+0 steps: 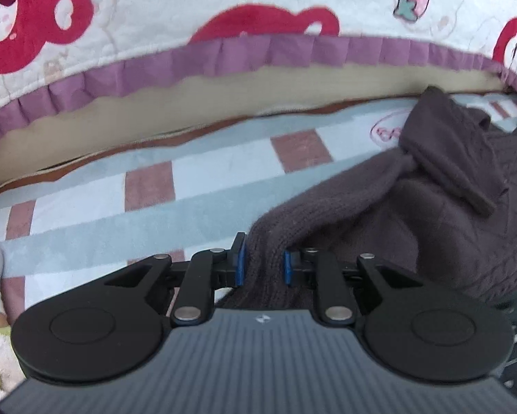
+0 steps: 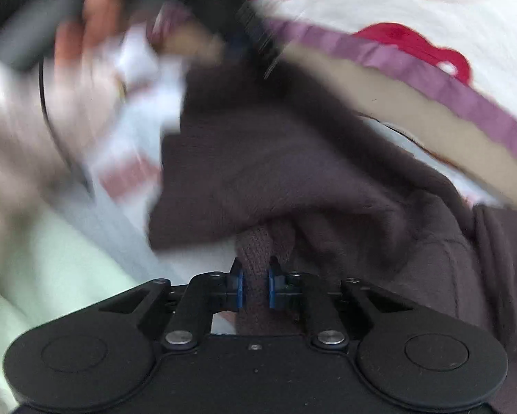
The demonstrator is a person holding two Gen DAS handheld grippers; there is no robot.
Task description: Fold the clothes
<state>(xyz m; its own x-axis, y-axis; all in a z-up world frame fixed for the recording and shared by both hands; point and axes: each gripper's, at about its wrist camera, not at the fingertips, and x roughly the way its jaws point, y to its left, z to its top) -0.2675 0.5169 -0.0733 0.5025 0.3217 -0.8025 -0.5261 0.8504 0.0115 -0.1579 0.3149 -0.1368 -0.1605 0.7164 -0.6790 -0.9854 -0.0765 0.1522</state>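
A checked blanket (image 1: 148, 214) spreads out beyond the jaws, under a bear-print quilt (image 1: 189, 7) with a purple frill. A dark brown knitted sweater (image 1: 413, 207) lies heaped ahead and right of the left gripper (image 1: 262, 264), whose jaws pinch a fold. The right gripper (image 2: 255, 288) jaws clamp another fold, the sweater bunched just ahead.

The left gripper (image 1: 262, 265) pointed down and away, its blue pads (image 1: 239, 267) clamped on a bunched ridge of the dark brown knitted sweater (image 1: 413, 214). The right gripper (image 2: 255, 289) was tilted the same way, its pads (image 2: 239, 291) pinched on another fold of that sweater. In the right wrist view, far to the left, a blurred hand (image 2: 86, 27) gripped the other tool's dark handle.
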